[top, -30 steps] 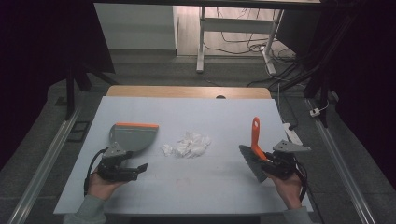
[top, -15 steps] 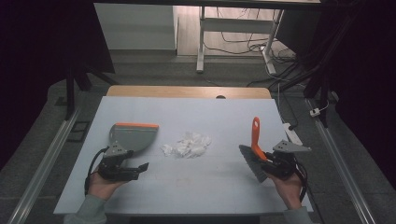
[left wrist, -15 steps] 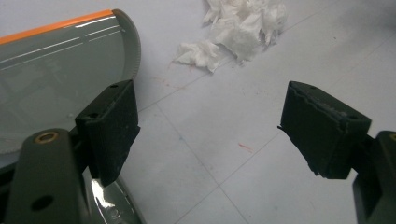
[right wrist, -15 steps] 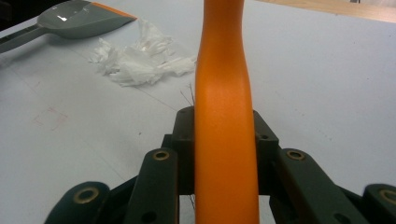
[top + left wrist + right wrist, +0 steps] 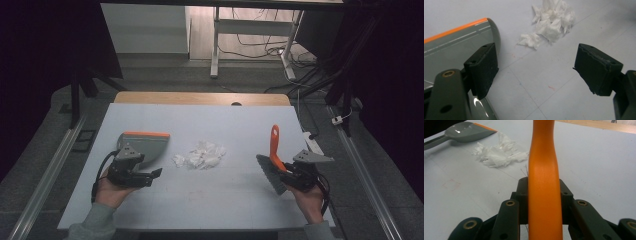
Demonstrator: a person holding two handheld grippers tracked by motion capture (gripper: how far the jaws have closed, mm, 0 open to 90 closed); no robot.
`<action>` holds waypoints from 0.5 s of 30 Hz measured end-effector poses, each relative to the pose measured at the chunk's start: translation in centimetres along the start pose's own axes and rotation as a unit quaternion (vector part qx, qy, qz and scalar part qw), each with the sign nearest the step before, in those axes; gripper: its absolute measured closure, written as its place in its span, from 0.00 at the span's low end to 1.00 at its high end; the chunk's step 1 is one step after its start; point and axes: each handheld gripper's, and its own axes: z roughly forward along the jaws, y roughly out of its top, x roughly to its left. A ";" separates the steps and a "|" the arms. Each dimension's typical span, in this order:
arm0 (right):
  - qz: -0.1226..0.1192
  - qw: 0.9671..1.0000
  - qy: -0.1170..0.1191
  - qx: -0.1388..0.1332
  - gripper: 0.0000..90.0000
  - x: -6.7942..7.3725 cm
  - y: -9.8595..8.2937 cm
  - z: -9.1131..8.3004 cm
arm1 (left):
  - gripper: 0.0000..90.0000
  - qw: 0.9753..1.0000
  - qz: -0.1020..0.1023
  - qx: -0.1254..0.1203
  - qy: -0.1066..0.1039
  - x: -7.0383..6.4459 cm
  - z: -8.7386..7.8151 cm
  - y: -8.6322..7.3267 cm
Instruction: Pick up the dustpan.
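White shreds of tissue paper (image 5: 200, 155) lie in one loose heap on the pale table (image 5: 220, 120), and everything else can be placed from that heap. From the high view, one grey dustpan (image 5: 145, 146) with an orange lip rests flat on the table just to the heap's left, and one brush (image 5: 272, 162) with an orange handle stands well off to its right, bristles low and handle rising.

That view leaves the jaws too small to judge; the gripper views settle it. The left gripper (image 5: 544, 72) view shows its two black jaws spread wide with nothing between them (bare table shows through the gap), one jaw over the dustpan's grey surface, the heap ahead and beyond. The right gripper (image 5: 544, 195) view shows its jaws closed on the brush's orange handle, which runs straight up the middle; beyond it lie the heap and, farther still, the dustpan with its long grey handle, a part the high view hides under the left gripper.

Counted: one heap, one dustpan, one brush, two grippers, each held in a hand at the table's near edge.
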 end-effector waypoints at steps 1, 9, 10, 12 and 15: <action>0.000 1.000 0.000 0.000 0.78 0.0 0.0 0.0 | 0.22 1.000 -0.001 0.000 0.000 0.1 -0.1 0.2; 0.001 1.000 0.000 0.000 0.78 0.0 0.1 0.1 | 0.22 1.000 -0.019 0.000 0.008 1.0 -0.7 1.2; 0.001 1.000 0.000 0.000 0.78 0.0 0.1 0.1 | 0.22 1.000 -0.020 0.002 0.010 1.1 -0.7 1.2; 0.001 1.000 0.000 0.000 0.78 0.0 0.1 0.1 | 0.22 1.000 -0.025 0.007 0.017 1.4 -0.6 1.3; 0.001 1.000 -0.001 0.000 0.78 0.0 0.0 0.1 | 0.22 0.999 -0.036 0.024 0.028 2.1 -0.1 1.3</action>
